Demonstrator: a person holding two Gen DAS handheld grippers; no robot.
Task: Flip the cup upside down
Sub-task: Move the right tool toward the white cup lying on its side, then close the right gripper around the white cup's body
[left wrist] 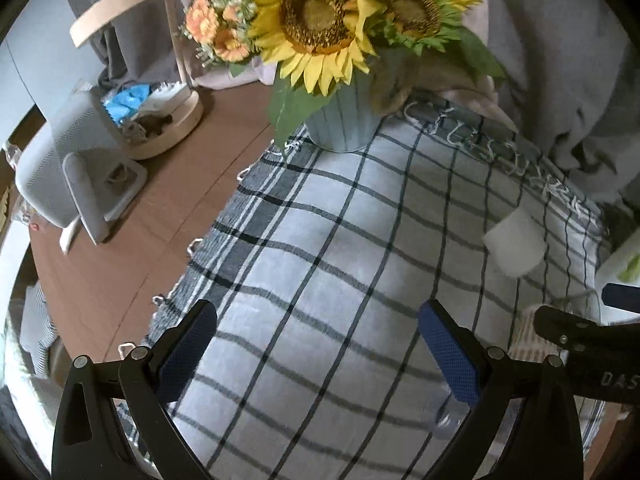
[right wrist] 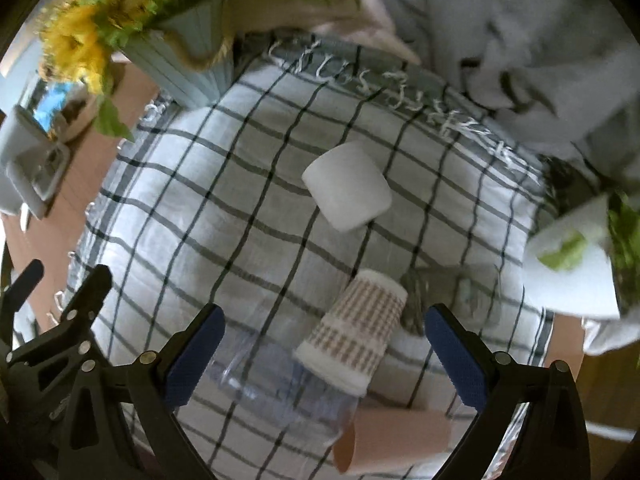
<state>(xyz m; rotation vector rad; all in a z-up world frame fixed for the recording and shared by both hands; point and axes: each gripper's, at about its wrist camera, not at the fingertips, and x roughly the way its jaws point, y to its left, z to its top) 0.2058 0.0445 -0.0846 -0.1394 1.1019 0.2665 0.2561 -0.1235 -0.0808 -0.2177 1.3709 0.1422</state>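
Note:
Several cups stand on a checked cloth (right wrist: 240,200). In the right wrist view a plain white cup (right wrist: 347,184) stands upside down in the middle. A patterned paper cup (right wrist: 352,332), a clear plastic cup (right wrist: 280,392) and a tan cup (right wrist: 392,440) on its side are close below, between my right gripper's fingers. My right gripper (right wrist: 324,352) is open and empty. My left gripper (left wrist: 318,350) is open and empty above bare cloth (left wrist: 320,240). The white cup (left wrist: 516,240) is far to its right.
A ribbed vase of sunflowers (left wrist: 340,120) stands at the cloth's far left corner. A grey stand (left wrist: 80,168) and a wooden tray (left wrist: 168,120) sit on the brown table at left. A white pot with greenery (right wrist: 572,264) is at right. Grey fabric (right wrist: 500,40) lies behind.

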